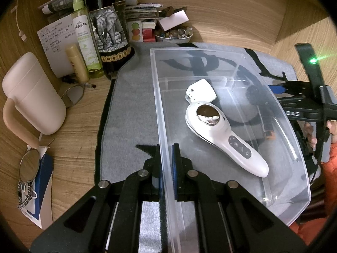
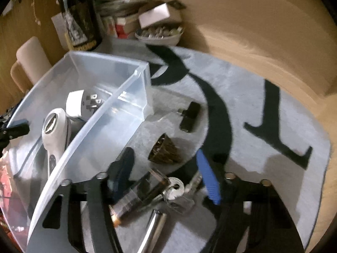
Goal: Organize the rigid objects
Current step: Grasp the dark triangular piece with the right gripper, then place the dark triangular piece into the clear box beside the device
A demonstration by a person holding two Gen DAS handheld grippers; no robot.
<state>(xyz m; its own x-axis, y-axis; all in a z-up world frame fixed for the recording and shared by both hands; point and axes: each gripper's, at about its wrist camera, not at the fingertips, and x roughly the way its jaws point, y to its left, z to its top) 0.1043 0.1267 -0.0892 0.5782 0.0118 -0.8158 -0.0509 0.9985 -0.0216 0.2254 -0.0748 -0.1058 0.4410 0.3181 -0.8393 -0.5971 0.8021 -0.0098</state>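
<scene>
A clear plastic bin (image 1: 280, 109) stands on a grey mat (image 1: 130, 105). In it lie a white handheld device with a metal head (image 1: 223, 137) and a white plug adapter (image 1: 201, 92). My left gripper (image 1: 167, 158) is shut on the bin's near left wall. My right gripper (image 2: 165, 162) hovers open over the mat beside the bin (image 2: 101, 116). A key (image 2: 175, 188) on a clear block and a metal tube (image 2: 153, 227) lie between its blue-padded fingers (image 2: 208, 179); the pads touch nothing. A brown cone (image 2: 164, 150) and a small black piece (image 2: 189, 116) lie ahead.
Behind the bin stand a dark bottle with an elephant label (image 1: 109, 31), a green spray bottle (image 1: 84, 35), boxes and a bowl of beads (image 1: 174, 34). A pink mug (image 1: 31, 92), glasses (image 1: 72, 94) and a round mirror (image 1: 29, 164) sit left. A hand (image 1: 311, 132) holds the right gripper.
</scene>
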